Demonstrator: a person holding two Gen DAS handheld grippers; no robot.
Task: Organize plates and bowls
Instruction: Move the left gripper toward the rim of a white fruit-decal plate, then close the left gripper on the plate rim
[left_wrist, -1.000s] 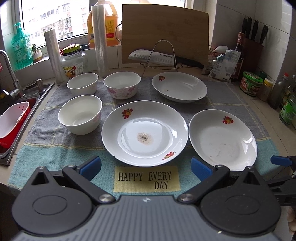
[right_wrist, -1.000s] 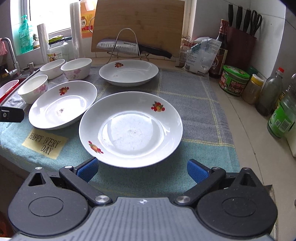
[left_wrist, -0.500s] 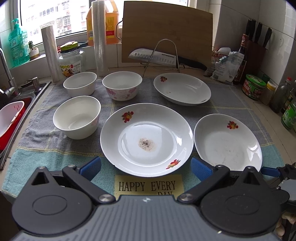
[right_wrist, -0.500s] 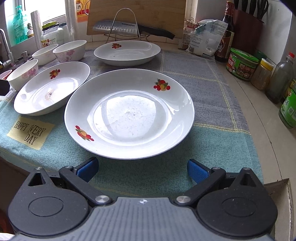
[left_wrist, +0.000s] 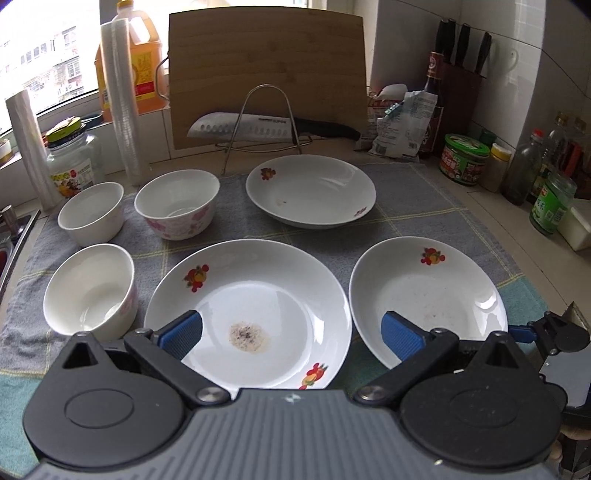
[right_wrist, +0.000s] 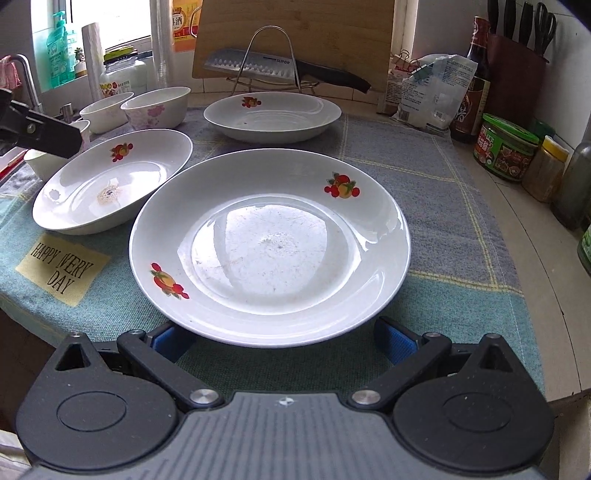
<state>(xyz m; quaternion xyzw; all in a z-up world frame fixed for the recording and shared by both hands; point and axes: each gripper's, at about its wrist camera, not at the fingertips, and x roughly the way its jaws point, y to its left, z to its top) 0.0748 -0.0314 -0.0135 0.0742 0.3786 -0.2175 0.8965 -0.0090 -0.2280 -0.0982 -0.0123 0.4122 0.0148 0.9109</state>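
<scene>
Three plates and three bowls are lying on the mat in my left view, while my right view is giving only part of that set. The left view is showing the nearest bowl (left_wrist: 90, 291) at lower left whole; in the right view the black arm of my other claw is covering most of it. The right view alone is showing the "HAPPY EVERY DAY" patch (right_wrist: 61, 271) at lower left and the green soap bottle (right_wrist: 59, 55) at upper left.

Under everything, a grey and teal checked mat (left_wrist: 417, 210) is covering the counter. A wooden cutting board (left_wrist: 266, 66) is leaning at top centre, with a knife (left_wrist: 258, 129) lying across a wire rack before it. Jars and bottles are crowding the right edge; a knife block (right_wrist: 517, 62) is standing at upper right.

The stained plate (left_wrist: 251, 314) is sitting at centre in the left view, the right plate (right_wrist: 269, 243) just beside it, the far plate (left_wrist: 310, 190) behind both. Two more bowls, a plain bowl (left_wrist: 92, 212) and a flowered bowl (left_wrist: 175, 203), are standing at middle left.

My left claw (left_wrist: 291, 334) is hovering spread wide, one blue pad over the stained plate, the other over the right plate's rim. My right claw (right_wrist: 282, 339) is reaching low and level, spread wide, its pads showing beneath the near rim of the right plate, gripping nothing.
</scene>
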